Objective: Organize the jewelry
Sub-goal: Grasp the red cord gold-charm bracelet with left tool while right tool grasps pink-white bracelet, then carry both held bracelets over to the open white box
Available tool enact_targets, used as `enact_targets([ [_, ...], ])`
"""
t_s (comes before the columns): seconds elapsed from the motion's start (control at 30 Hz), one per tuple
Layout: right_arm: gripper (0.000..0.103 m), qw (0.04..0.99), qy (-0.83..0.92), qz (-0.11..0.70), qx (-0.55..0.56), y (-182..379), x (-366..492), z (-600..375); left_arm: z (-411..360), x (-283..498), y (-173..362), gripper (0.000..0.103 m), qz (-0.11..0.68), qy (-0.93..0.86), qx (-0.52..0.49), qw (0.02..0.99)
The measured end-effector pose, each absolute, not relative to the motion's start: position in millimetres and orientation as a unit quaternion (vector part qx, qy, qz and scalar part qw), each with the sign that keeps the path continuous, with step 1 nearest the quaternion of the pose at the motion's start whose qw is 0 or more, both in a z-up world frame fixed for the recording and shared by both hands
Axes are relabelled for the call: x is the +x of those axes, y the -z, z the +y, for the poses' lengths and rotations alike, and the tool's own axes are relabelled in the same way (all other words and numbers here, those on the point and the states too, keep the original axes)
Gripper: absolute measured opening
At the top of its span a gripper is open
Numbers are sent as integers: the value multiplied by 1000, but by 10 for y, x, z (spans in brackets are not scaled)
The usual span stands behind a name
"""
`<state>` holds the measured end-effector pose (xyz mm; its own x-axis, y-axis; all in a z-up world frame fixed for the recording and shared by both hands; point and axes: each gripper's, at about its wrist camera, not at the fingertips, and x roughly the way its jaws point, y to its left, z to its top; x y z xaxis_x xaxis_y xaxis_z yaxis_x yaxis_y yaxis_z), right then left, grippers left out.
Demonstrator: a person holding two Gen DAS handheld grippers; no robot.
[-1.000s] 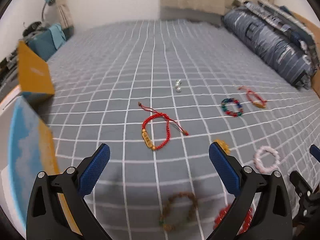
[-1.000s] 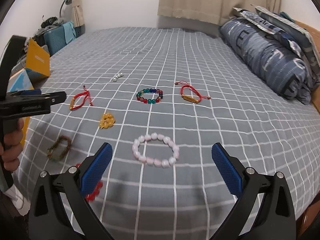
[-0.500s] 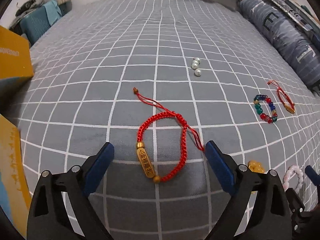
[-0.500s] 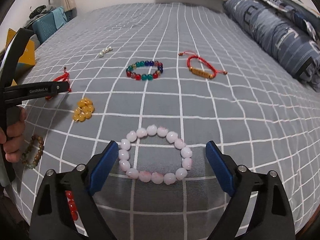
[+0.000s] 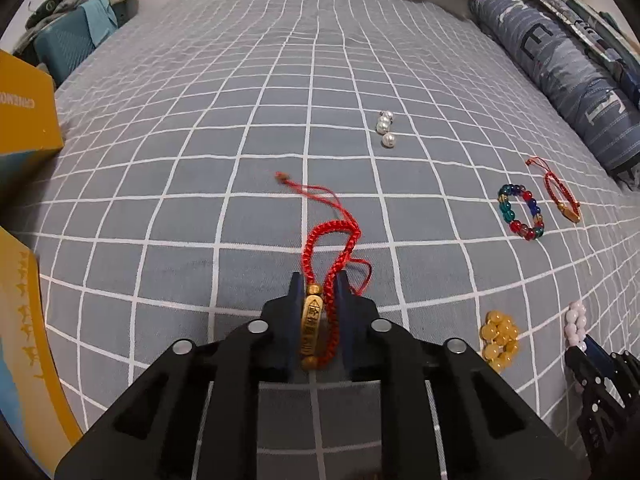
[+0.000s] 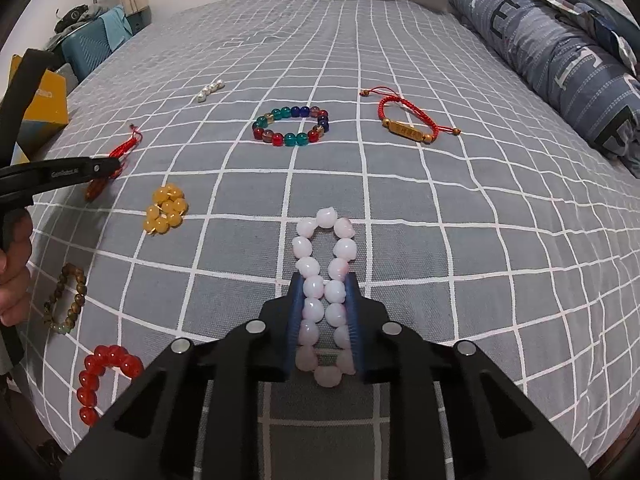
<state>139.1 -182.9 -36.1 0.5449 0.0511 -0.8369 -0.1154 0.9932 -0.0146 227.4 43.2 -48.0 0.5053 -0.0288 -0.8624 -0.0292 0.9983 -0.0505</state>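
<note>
Now both bracelets are caught at once: half a second ago each lay as an open ring between widely spread pads, and each is now pinched flat into a narrow double strand. The red cord bracelet (image 5: 332,264), with its gold tablet bead, sits in the left tool (image 5: 318,292), its jaws closed on bead and cord, the loop and loose tail trailing away over the bed (image 5: 240,80). The pink bead bracelet (image 6: 325,276) is squeezed between the blue pads of the right tool (image 6: 325,292), its free end pointing to the far side. Both pieces appear still to rest on the grey checked cover, so the grasp seems complete and the lift not yet begun. Left lying around them are the multicolour bead bracelet (image 6: 292,127), a second red cord bracelet (image 6: 408,120), the yellow bead cluster (image 6: 166,208), the pearls (image 5: 386,128), a brown bead bracelet (image 6: 66,298) and a red bead bracelet (image 6: 102,380). Yellow boxes (image 5: 24,108) stand at the left edge, a possible destination.
</note>
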Motion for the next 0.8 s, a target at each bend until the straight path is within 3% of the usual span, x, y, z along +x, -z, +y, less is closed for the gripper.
enact_targets([
  [0.3,19,882,-44,467,-31,279,1368,-1837,416,2160,381,12,491,15,-22,871],
  [0.37,10,883,-46,465,-31,250,1363,-1833,400,2149,342,12,488,17,-20,872],
  [0.8,10,892,-47,447,-35,77,1319,-1804,424,2086,164,12,473,22,-13,881],
])
